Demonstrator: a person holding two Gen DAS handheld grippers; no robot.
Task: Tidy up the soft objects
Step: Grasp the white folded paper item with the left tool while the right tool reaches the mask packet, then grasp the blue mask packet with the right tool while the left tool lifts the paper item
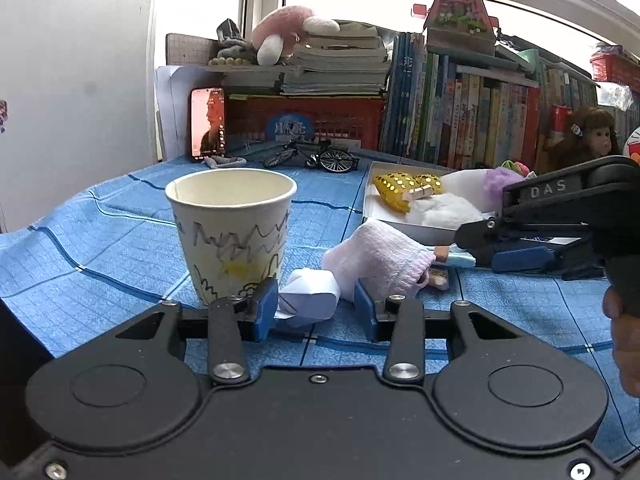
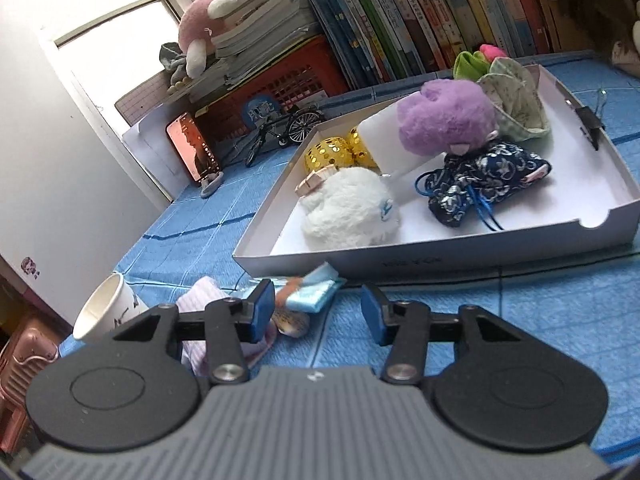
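My left gripper [image 1: 316, 310] is open low over the blue cloth, with a folded white paper piece [image 1: 310, 298] between its pads. A pink-white sock [image 1: 380, 258] lies just beyond its right pad; it also shows in the right wrist view [image 2: 204, 300]. My right gripper [image 2: 318, 312] is open above the cloth in front of the white tray [image 2: 440, 264]. A light blue packet [image 2: 312, 288] lies just ahead of it. The tray holds a white plush [image 2: 352, 212], a purple plush [image 2: 444, 116], gold pouches [image 2: 328, 152], a navy patterned pouch [image 2: 488, 176] and a green-white fabric piece [image 2: 516, 96].
A paper cup [image 1: 232, 232] with scribbles stands left of my left gripper. A toy bicycle [image 1: 316, 156], a phone [image 1: 208, 124], a red crate [image 1: 320, 120], books [image 1: 460, 112] and a doll [image 1: 588, 136] line the back. A pink plush [image 1: 284, 28] sits on stacked books.
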